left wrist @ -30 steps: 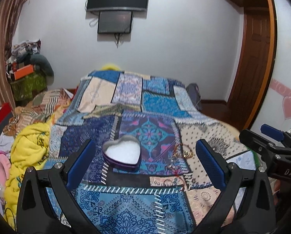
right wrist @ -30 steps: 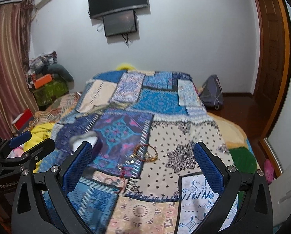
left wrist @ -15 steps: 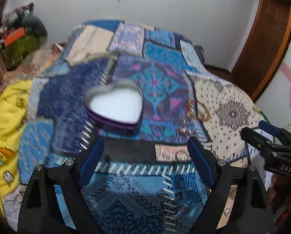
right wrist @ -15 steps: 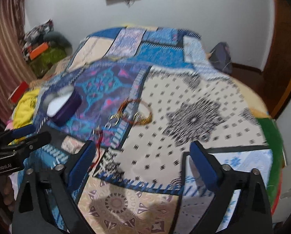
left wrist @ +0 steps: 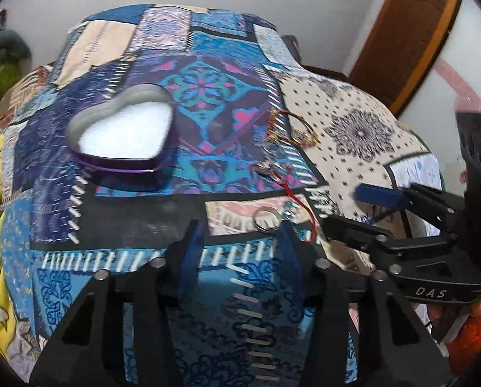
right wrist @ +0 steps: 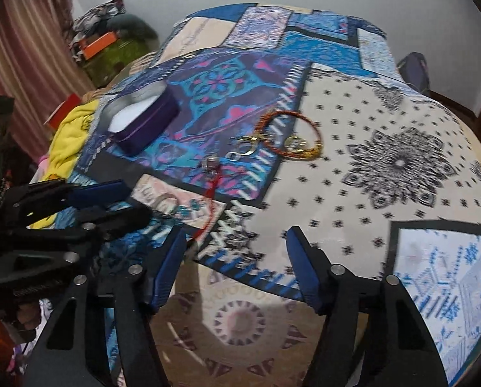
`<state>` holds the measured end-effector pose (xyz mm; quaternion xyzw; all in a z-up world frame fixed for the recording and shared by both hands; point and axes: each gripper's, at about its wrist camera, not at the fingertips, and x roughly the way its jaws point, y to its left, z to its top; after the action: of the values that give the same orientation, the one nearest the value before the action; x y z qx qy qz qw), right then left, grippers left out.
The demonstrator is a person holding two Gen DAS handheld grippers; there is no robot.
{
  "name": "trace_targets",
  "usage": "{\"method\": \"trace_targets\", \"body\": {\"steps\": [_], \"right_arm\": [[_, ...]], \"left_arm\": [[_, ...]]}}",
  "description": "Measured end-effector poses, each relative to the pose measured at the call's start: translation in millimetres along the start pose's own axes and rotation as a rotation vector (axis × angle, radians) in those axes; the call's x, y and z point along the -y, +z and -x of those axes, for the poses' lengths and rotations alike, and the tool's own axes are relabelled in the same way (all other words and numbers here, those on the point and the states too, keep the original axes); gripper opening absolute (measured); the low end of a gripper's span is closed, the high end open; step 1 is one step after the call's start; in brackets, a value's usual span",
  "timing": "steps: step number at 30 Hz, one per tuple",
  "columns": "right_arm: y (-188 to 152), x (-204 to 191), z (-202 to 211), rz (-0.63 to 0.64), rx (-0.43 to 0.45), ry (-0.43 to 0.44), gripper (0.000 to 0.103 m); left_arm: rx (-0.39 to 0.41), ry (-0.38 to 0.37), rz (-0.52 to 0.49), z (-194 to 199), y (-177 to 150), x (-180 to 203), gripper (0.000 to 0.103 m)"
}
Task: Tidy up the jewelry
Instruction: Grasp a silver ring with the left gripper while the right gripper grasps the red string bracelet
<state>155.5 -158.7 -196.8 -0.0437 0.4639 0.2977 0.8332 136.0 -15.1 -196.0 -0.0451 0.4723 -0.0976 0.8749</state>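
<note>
Where both grippers gape: "DAS" on right gripper (left wrist: 343, 208), left gripper (left wrist: 238, 242) unlabelled.

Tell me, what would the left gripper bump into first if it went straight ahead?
Probably the silver ring lying on the quilt, just past the left gripper by its right fingertip. Depth is unclear in the fisheye view, so it might touch the quilt first.

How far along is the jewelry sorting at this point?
Barely begun. Done: nothing; the heart box sits open with only its white lining showing. In hand: nothing; the left gripper and right gripper are both open and empty, low over the quilt. Left: the bangles, the red cord and the silver ring all lie loose on the quilt.
</note>
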Motion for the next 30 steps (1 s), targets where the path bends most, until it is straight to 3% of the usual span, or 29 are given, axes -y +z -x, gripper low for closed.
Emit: {"method": "trace_targets", "body": {"steps": [9,21,28,30], "right_arm": [[8.2,-11.0,-19.7,0.083,-0.026,0.014,0.051],[6.7,8.0,-18.2,0.012,0.012,0.026,0.01],[7.2,13.5,-15.5,-0.029,0.021,0.03,0.007],[8.5,17.0,-13.4,-0.041,0.021,0.029,0.007]], "left_arm": [[0.0,0.004,0.001,7.4,-3.7,-8.5,0.037],[-0.018,-0.062,-0.038,-7.4,-1.1,7.6,0.037],[-0.002,-0.03,-0.076,-20.6,4.5,20.0,0.037],[0.009,-0.011,-0.083,-23.1,6.1,22.2,0.028]]}}
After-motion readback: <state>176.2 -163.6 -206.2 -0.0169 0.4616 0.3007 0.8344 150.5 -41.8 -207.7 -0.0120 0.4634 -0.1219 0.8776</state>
